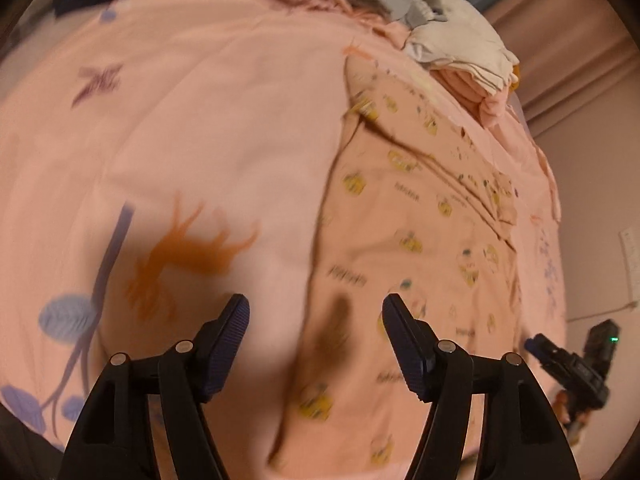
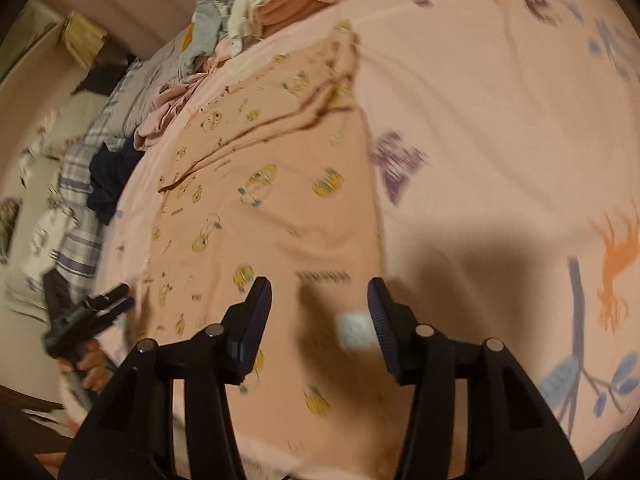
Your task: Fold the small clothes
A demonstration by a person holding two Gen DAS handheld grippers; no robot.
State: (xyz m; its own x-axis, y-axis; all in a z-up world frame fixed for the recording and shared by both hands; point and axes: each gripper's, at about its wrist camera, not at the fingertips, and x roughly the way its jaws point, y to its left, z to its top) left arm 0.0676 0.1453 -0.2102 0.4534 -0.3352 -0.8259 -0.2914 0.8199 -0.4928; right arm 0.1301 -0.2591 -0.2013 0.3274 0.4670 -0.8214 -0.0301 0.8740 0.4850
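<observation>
A small pink garment [image 1: 400, 216] with yellow cartoon prints lies spread flat on the pink bedsheet [image 1: 200, 120]; it also shows in the right wrist view [image 2: 260, 184]. My left gripper [image 1: 316, 312] is open and empty, hovering above the garment's left edge. My right gripper [image 2: 320, 292] is open and empty above the garment's near part, where a white label [image 2: 354, 332] shows. The other gripper shows at the edge of each view, the right one [image 1: 576, 364] and the left one [image 2: 88, 316].
A pile of folded and loose clothes [image 1: 440, 32] lies at the far side of the bed, also in the right wrist view [image 2: 248, 12]. A plaid cloth and dark garment [image 2: 100, 176] lie at the bed's left side. The sheet has printed deer [image 1: 188, 252] and leaves.
</observation>
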